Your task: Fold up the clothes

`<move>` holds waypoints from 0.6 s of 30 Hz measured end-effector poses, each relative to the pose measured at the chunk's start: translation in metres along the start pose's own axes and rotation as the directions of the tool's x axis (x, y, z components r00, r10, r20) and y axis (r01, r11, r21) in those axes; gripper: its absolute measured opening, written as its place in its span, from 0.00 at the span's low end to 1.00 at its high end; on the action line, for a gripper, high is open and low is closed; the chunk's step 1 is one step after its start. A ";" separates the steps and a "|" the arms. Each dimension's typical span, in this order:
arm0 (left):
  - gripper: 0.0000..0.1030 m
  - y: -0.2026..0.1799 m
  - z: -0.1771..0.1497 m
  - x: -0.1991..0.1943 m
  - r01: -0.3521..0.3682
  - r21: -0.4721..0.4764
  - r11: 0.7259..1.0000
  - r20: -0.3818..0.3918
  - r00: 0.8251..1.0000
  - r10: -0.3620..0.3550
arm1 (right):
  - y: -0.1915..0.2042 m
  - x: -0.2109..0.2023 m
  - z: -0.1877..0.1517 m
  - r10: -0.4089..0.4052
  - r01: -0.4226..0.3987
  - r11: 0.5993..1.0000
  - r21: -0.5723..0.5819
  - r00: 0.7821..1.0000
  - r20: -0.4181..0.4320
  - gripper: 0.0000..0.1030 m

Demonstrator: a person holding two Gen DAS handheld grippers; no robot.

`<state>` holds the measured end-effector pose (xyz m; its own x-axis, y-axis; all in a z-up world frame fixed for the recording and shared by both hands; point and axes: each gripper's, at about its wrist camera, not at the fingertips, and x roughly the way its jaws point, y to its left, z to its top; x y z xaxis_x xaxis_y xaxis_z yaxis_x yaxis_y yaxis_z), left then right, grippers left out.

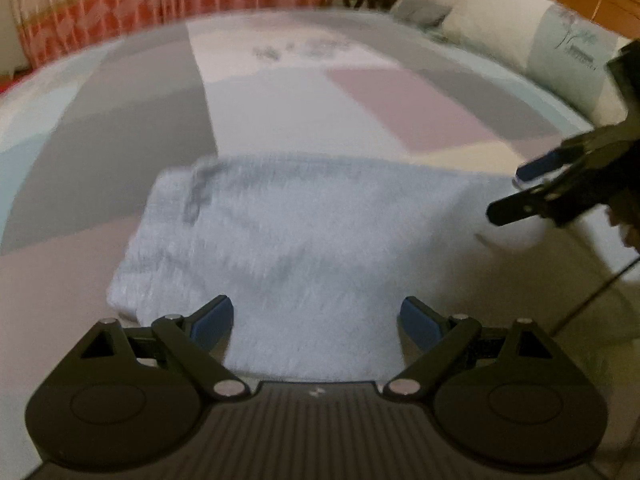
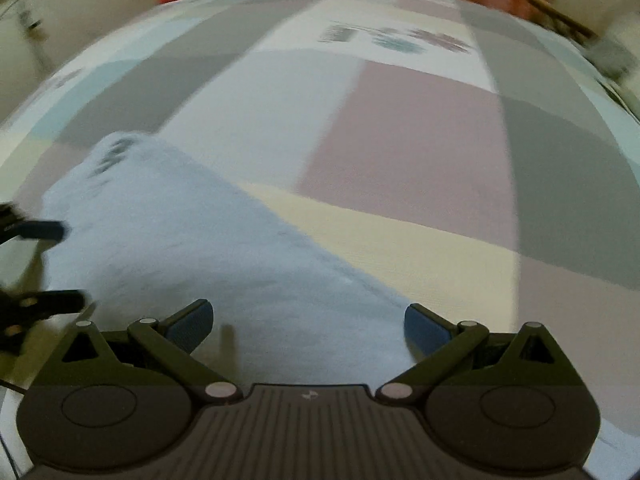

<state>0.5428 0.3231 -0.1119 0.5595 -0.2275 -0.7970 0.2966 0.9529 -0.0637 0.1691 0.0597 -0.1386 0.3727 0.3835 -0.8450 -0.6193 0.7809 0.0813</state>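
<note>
Garment (image 1: 288, 240), pale blue and fuzzy, lying flat on patchwork bedspread (image 1: 132, 152), already looking partly folded into a rough rectangle, near edge just under both grippers. Left gripper (image 1: 316, 322) hovering over near edge, jaws wide apart, nothing between pads. Right gripper (image 2: 308, 326) likewise spread wide and empty, poised over right end of the cloth.

To do the step well, probably: lower both tools together, pinch near edge at matching spots toward each corner, catch all layers, lift only enough to clear, then carry across to far edge and lay down square. Worth checking the rumpled far-left corner (image 1: 188, 188) first; could bunch under the fold.

Room: plenty of bare bedspread beyond far edge and to the left. Pillows (image 1: 496, 28) well apart at far right, curtain (image 1: 160, 4) beyond the bed. Tightest spot looks to be between the two tools themselves, close over the right end.
</note>
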 end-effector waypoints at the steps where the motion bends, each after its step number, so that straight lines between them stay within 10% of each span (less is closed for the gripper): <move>1: 0.89 0.001 -0.001 -0.001 -0.002 -0.001 1.000 0.003 1.000 0.002 | 0.006 0.005 0.000 0.010 -0.010 1.000 -0.018 1.000 -0.011 1.00; 18: 0.87 0.043 0.029 0.013 -0.026 -0.231 0.973 0.051 0.998 0.038 | 0.015 0.024 -0.003 -0.034 0.034 0.998 -0.057 0.999 -0.009 1.00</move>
<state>0.5850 0.3552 -0.1080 0.6095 -0.2007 -0.7670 0.0952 0.9790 -0.1805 0.1663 0.0794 -0.1594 0.3872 0.3517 -0.8523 -0.6445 0.7643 0.0226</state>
